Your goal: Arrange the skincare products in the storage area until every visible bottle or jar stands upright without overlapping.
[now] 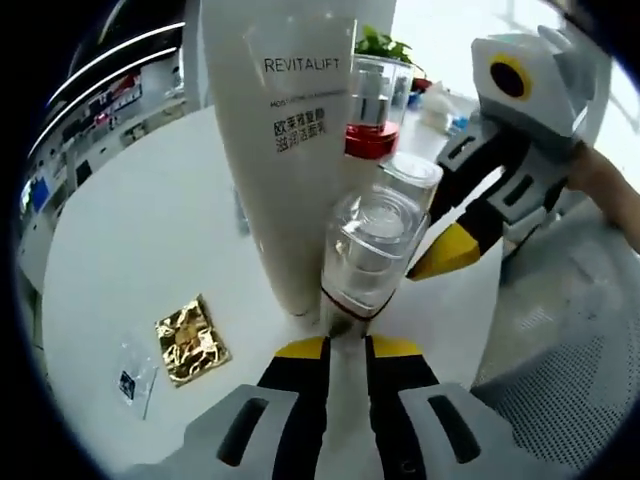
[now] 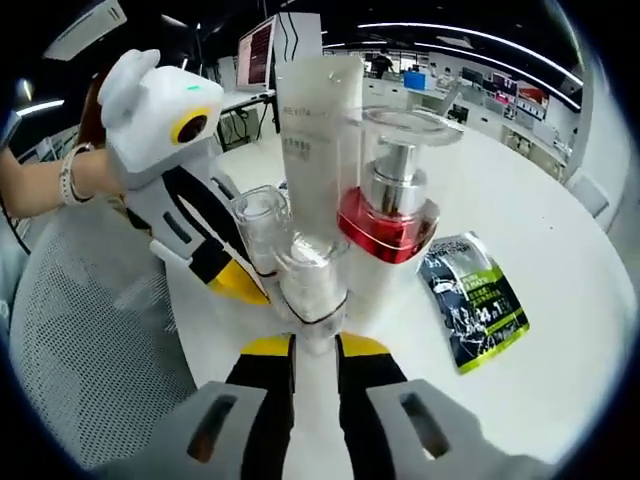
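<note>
A small clear-capped bottle [image 1: 365, 250] with a red band stands upright between the jaws of my left gripper [image 1: 347, 345], which is shut on its base. A second clear-capped bottle [image 2: 312, 280] is held the same way by my right gripper [image 2: 315, 345]. The two bottles stand close side by side, each gripper coming into the other's view: the right gripper [image 1: 447, 250] from the right, the left gripper [image 2: 235, 280] from the left. Just behind them stand a tall white tube [image 1: 285, 150] [image 2: 315, 130] and a red-based pump bottle [image 1: 375, 110] [image 2: 390, 200], both upright.
On the white round table [image 1: 130, 230] lie a gold foil sachet [image 1: 190, 340] and a small clear packet [image 1: 135, 370]. A dark green sachet [image 2: 470, 300] lies flat to the right of the pump bottle. A grey mesh chair [image 2: 90, 330] sits at the table's edge.
</note>
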A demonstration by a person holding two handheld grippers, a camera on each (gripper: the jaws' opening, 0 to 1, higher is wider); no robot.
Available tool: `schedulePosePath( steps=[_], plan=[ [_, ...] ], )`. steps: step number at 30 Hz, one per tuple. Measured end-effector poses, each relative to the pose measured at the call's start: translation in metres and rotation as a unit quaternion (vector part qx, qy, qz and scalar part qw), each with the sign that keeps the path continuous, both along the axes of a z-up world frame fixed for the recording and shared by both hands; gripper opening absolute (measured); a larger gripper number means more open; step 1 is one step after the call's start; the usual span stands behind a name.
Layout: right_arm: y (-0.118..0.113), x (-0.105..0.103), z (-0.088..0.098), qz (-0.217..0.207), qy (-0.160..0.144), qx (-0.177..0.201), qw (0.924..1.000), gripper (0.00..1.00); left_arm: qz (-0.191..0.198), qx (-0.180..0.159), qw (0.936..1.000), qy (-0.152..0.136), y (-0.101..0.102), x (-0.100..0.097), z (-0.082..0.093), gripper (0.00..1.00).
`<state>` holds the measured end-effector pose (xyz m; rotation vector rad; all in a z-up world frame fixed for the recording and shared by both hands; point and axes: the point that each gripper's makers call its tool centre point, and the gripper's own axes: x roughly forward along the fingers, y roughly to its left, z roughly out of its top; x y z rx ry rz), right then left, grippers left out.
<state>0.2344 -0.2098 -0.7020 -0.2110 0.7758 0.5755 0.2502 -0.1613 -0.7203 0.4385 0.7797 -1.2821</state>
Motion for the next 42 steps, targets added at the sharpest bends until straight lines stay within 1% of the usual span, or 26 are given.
schedulePosePath(
  steps=[12,22,34,36,38,42],
  plan=[
    [0.001,0.000,-0.004,0.000,0.004,0.002,1.0000,0.13,0.009,-0.006,0.9999,0.011,-0.006,0.000,0.001,0.08],
    [0.000,0.000,-0.004,-0.002,0.004,-0.002,1.0000,0.13,0.015,-0.011,0.9998,0.008,-0.006,0.000,0.002,0.09],
    [0.000,-0.003,0.001,-0.003,0.000,-0.001,1.0000,0.15,0.015,-0.015,0.9998,0.005,-0.003,0.000,0.006,0.10],
    [-0.001,-0.004,0.003,-0.005,-0.002,-0.003,1.0000,0.16,0.013,-0.018,0.9997,-0.004,-0.001,0.000,0.010,0.11],
    [-0.002,-0.005,0.006,-0.007,-0.005,-0.004,1.0000,0.16,0.014,-0.021,0.9997,-0.007,0.000,0.000,0.013,0.12],
    [-0.003,-0.008,0.015,-0.010,-0.015,-0.002,0.9998,0.18,0.015,-0.030,0.9992,-0.021,0.003,0.003,0.025,0.14]
  ],
)
